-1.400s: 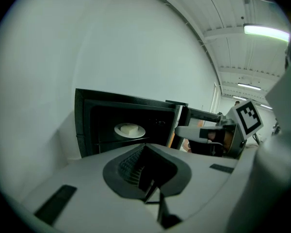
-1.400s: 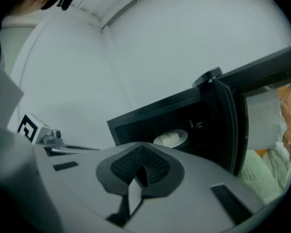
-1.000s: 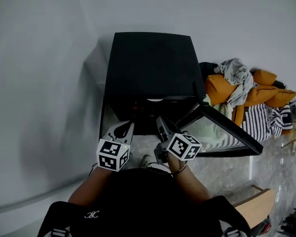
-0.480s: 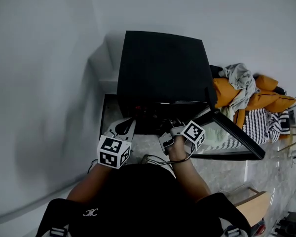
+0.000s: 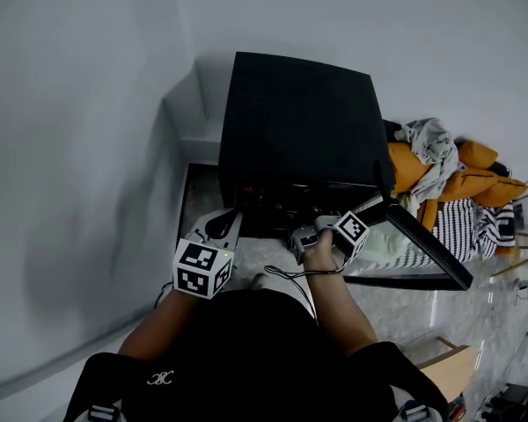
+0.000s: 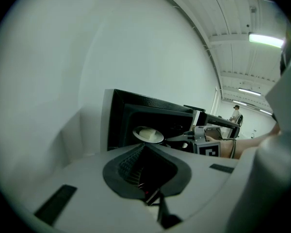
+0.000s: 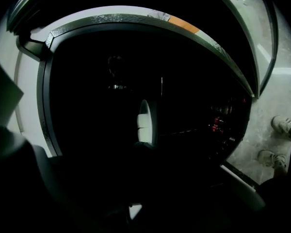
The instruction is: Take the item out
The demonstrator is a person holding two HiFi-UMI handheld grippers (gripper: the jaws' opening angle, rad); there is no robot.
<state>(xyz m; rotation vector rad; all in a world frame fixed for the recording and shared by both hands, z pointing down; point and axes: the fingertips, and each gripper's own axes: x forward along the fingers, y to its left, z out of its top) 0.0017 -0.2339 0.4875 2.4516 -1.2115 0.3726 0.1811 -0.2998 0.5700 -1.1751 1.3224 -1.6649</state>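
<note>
I'm working at a black oven (image 5: 299, 121) whose door (image 5: 422, 244) hangs open to the right, with a heap of clothes (image 5: 440, 170) lying beyond it. The thing I want is inside the cavity: a small white plate (image 6: 148, 135) carrying a pale piece of food (image 6: 146, 133), seated towards the front of the opening. My right claw (image 5: 304, 236) is pushed into the mouth of the oven, and its own camera shows the plate edge-on just ahead of it. That view is so dark that I cannot tell whether the jaws are spread or pinched, or whether they touch the rim. From the left gripper view, one of its fingers (image 6: 177, 139) seems to reach right up to the plate's edge. My left claw (image 5: 218, 229) hangs back outside the oven, low and to the left, with its jaws closed together on nothing. I judge the plate to be stiff, fairly light and breakable, with a glazed rim that may slip under a narrow pinch. The food looks loose on top and would slide if I tilt it. I'd take the near rim squarely, bite well onto it, and draw it out level and slowly, clear of the door frame.
</note>
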